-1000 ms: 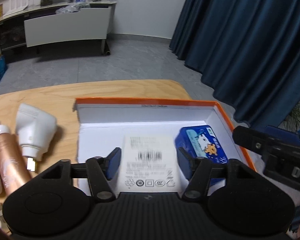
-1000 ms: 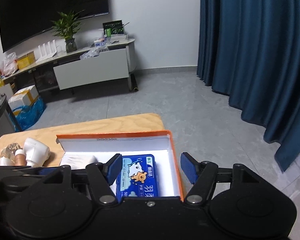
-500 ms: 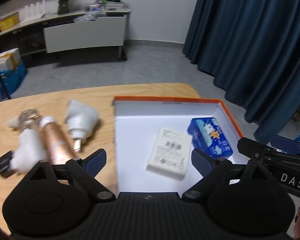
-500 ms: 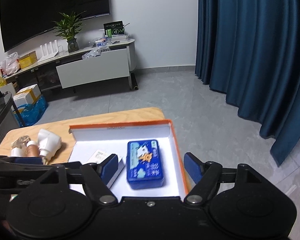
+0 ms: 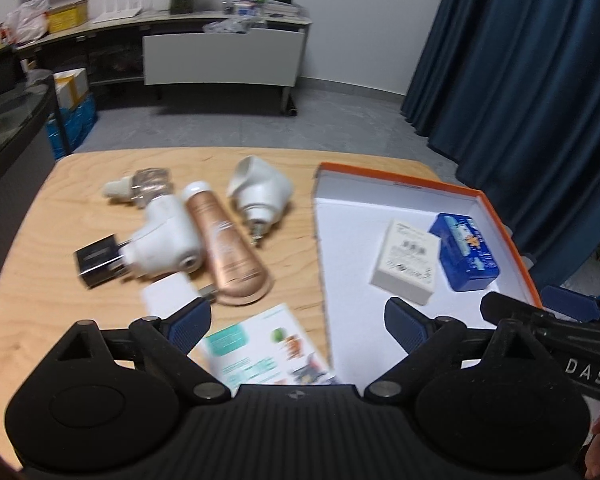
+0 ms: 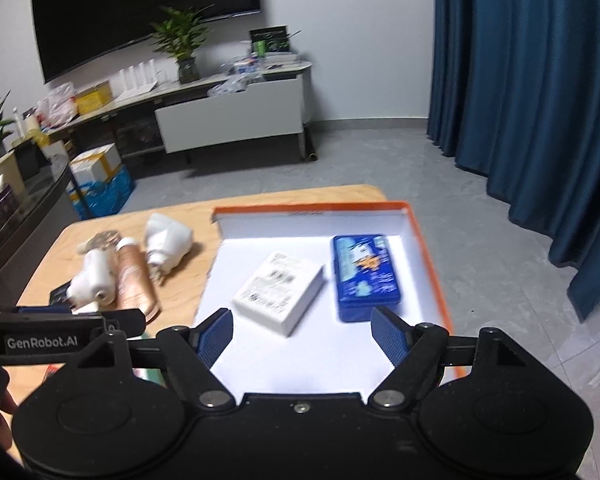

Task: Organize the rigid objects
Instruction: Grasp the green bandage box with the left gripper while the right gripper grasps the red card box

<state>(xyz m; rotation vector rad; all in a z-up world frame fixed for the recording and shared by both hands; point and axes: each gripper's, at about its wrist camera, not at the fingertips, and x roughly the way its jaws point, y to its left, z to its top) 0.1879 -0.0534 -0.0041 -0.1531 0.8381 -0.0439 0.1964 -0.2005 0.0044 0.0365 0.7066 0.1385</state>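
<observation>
An orange-rimmed white box (image 5: 496, 216) (image 6: 424, 248) on the wooden table holds a white carton (image 5: 406, 267) (image 6: 280, 292) and a blue tin (image 5: 466, 256) (image 6: 364, 276). Left of the box lie a white plug adapter (image 5: 260, 196) (image 6: 166, 242), a copper tube (image 5: 228, 244) (image 6: 134, 276), a white device (image 5: 162, 242) (image 6: 92, 280), a black cube (image 5: 96, 264) and a clear bottle (image 5: 148, 184). My left gripper (image 5: 298, 322) is open and empty above a leaflet (image 5: 260, 348). My right gripper (image 6: 302, 332) is open and empty above the box's near side.
A small white card (image 5: 168, 296) lies by the left fingertip. The wooden table (image 5: 40, 240) has rounded corners. Beyond it are grey floor, a white cabinet (image 5: 224, 56), and blue curtains (image 6: 532, 80) at the right.
My left gripper opened, let go of the white carton in the box, and drew back leftward. My right gripper drew back and up from the blue tin.
</observation>
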